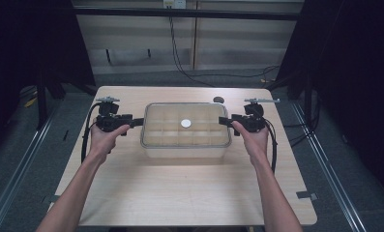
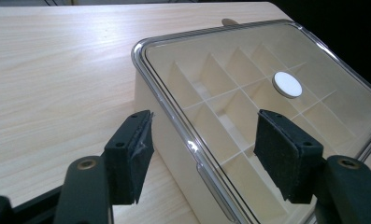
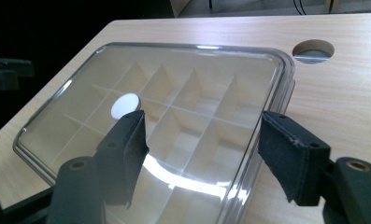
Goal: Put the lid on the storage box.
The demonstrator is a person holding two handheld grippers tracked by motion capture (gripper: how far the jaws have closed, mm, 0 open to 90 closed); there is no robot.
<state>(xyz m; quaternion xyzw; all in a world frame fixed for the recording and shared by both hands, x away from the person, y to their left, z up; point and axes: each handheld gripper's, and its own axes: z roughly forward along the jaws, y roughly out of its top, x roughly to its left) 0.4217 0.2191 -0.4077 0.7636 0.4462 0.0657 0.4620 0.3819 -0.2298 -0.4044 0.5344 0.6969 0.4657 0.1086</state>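
Note:
A cream box with several compartments under a clear lid [image 1: 185, 130] stands at the table's middle, a white round disc [image 1: 185, 123] at the lid's centre. My left gripper [image 1: 140, 122] hovers at the box's left end and my right gripper [image 1: 222, 121] at its right end. In the left gripper view the box [image 2: 230, 93] and disc [image 2: 287, 84] lie past my left gripper [image 2: 205, 119], whose jaws stand apart over the box's near edge, pressing nothing. In the right gripper view my right gripper [image 3: 203, 116] is likewise open above the box [image 3: 188, 88] and disc [image 3: 125, 105].
The light wooden table [image 1: 131, 193] has a round cable hole [image 1: 218, 100] behind the box's right end. Bare wood surrounds the box. Dark curtains flank the table, and cables trail on the floor behind it.

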